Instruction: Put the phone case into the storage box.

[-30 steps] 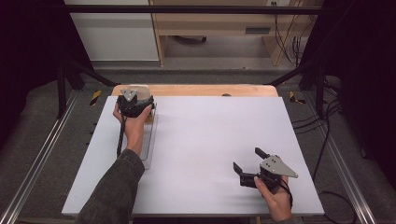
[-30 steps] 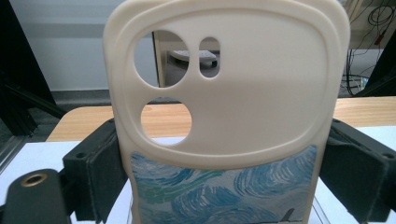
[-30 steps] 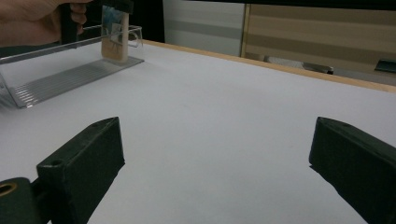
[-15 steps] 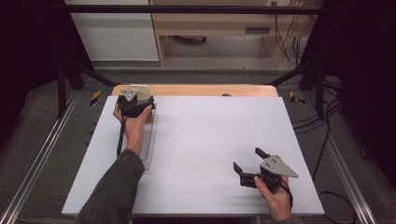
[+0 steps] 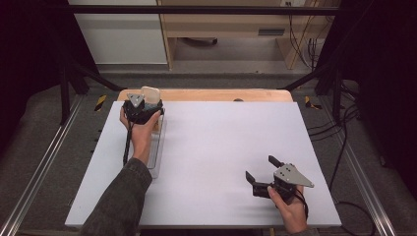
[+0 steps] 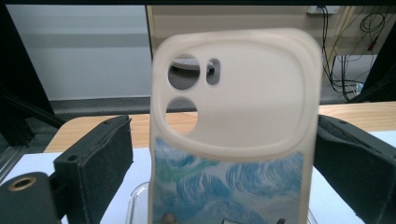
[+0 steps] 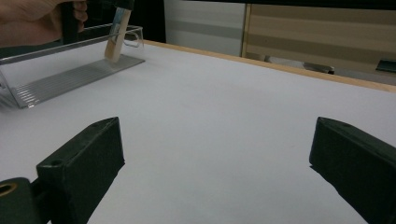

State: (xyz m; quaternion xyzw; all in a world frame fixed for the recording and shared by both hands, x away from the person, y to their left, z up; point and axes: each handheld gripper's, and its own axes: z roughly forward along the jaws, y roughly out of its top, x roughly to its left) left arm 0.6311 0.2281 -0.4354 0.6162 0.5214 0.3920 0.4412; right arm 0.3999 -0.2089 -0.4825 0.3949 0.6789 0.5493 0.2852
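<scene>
1. Closest to the person, the right gripper (image 5: pixel 261 175) just sits low over the near right part of the white table (image 5: pixel 221 147) with its jaws wide apart and nothing between them. It's well away from everything, so no real danger there, unless it swings across and bumps the tray.

2. Farther up on the left, the left gripper (image 5: pixel 147 105) has the phone case (image 6: pixel 233 130) between its jaws, standing upright over the far end of the clear tray (image 5: pixel 156 157). In the left gripper view the right jaw presses on the case's edge, but I can't tell if the left jaw actually touches, there might be a sliver of a gap.

3. That's my main worry: the case looks like soft rubbery stuff, held only by its side edges. Squeeze too hard and I'd guess it bows and pops out; too light and it slips down or twists.

4. From the right gripper view, the bottom of the case seems to sit on or just above the ribbed tray floor. If it's being slotted in there, a slight tilt could make it miss the groove and topple flat.

5. The tray is light plastic, so pushing down off-centre could skid it toward the wooden table edge (image 5: pixel 206 94) at the back.
</scene>
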